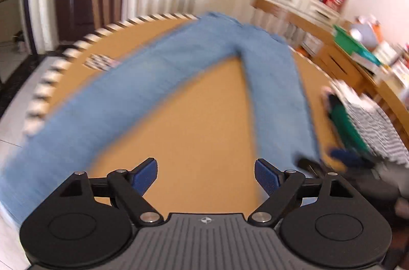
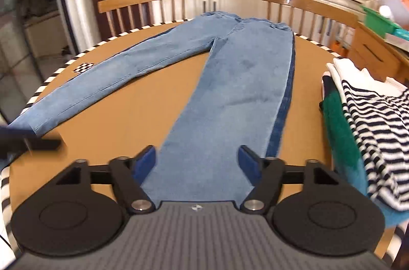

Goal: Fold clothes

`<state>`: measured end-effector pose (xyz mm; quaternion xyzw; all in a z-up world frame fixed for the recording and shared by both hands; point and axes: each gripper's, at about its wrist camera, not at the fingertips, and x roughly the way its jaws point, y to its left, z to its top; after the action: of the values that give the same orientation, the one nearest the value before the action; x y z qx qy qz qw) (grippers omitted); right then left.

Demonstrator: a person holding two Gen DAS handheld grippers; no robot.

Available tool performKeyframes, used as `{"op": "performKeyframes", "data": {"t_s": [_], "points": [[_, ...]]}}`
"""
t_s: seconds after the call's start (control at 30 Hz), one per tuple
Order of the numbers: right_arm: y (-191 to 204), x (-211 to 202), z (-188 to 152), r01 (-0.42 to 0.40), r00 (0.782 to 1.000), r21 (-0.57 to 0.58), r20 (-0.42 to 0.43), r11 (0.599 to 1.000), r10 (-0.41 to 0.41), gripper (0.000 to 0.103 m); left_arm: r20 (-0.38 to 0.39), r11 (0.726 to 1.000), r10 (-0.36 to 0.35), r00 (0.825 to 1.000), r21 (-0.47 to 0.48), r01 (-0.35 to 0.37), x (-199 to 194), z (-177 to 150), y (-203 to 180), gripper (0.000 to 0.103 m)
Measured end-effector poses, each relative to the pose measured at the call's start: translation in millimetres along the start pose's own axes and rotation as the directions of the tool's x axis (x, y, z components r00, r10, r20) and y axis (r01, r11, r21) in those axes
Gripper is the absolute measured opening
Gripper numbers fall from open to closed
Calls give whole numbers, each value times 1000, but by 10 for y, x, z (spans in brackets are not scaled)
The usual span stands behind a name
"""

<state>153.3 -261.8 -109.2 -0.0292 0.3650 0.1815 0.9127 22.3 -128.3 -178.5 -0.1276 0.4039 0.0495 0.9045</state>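
Light blue jeans (image 2: pixel 230 81) lie flat on the round wooden table (image 2: pixel 122 96), waistband at the far edge, legs spread apart in a V towards me. My right gripper (image 2: pixel 196 160) is open and empty, its jaws straddling the hem end of the right leg. My left gripper (image 1: pixel 205 176) is open and empty over bare table between the two legs; that view is motion-blurred, with the jeans (image 1: pixel 143 81) ahead. The left gripper also shows as a dark shape at the left edge of the right wrist view (image 2: pixel 28 142), by the left leg's hem.
A pile of clothes, striped navy-white top (image 2: pixel 373 111) over green fabric (image 2: pixel 340 132), lies on the table's right side. Two wooden chairs (image 2: pixel 145 4) stand behind the table. White cabinets and shelves line the back wall. A checkered marker (image 2: pixel 84 67) sits at the left.
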Motion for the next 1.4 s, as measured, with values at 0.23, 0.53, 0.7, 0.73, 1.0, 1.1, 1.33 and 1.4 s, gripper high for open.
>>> {"op": "performKeyframes", "data": {"t_s": [0.23, 0.53, 0.7, 0.73, 1.0, 1.1, 1.33, 1.4], "points": [[-888, -167, 14, -173, 984, -54, -53, 983, 171, 64, -55, 943, 234, 971, -231, -240, 145, -412, -1050, 85], [-1243, -348, 184, -353, 934, -70, -90, 933, 347, 64, -198, 878, 343, 918, -282, -388, 137, -468, -1571, 82], [-1170, -218, 403, -404, 912, -119, -134, 907, 388, 66, -223, 833, 341, 913, -380, -403, 196, -383, -1434, 83], [-1160, -188, 456, -401, 914, -151, -140, 904, 381, 67, -228, 822, 340, 912, -399, -406, 207, -366, -1407, 83], [-1191, 126, 798, -409, 906, -189, -197, 893, 374, 68, -297, 730, 348, 889, -509, -455, 306, -355, -1270, 83], [-1255, 282, 943, -444, 890, -212, -211, 870, 403, 72, -335, 664, 364, 869, -561, -494, 350, -384, -1271, 83], [-1569, 702, 1250, -591, 805, -253, -258, 766, 535, 73, -413, 482, 449, 793, -635, -604, 454, -368, -1667, 83], [-1701, 783, 1343, -638, 768, -264, -278, 723, 577, 74, -436, 424, 470, 767, -650, -630, 484, -355, -1814, 85]]}}
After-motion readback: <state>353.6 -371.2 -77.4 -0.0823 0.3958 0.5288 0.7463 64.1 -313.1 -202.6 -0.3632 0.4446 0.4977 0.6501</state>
